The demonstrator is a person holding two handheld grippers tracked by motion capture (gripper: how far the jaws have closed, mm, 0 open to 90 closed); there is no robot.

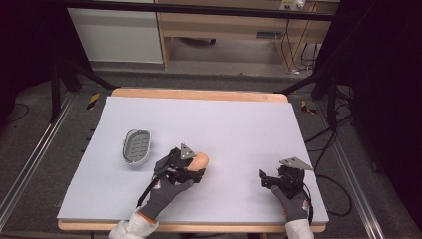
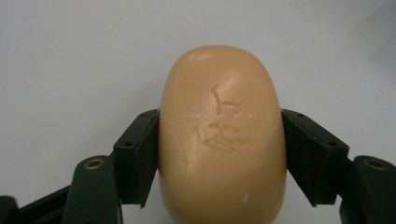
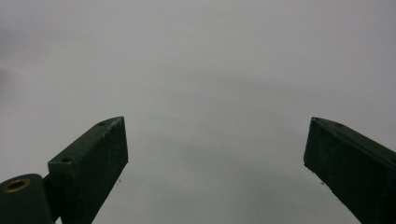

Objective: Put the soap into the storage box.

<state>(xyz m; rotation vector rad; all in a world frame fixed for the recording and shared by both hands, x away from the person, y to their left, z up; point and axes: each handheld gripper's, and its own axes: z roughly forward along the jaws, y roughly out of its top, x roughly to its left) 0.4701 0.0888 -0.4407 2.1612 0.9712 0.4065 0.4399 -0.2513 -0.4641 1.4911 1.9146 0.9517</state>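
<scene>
Both jaws of the left tool (image 2: 219, 154) clamp the tan soap (image 2: 222, 140); the right tool (image 3: 215, 154) gapes wide, holding nothing.

Even overhead light leaves the table (image 1: 239, 129) bright, with dark surroundings. The soap (image 2: 222, 135) shows sharp with soft sheen. The right gripper view looks dim, perhaps slightly blurred.

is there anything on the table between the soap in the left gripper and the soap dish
Nothing visible does. The soap sits clamped in the left gripper, and bare white table lies between it and the soap dish to its left.
</scene>
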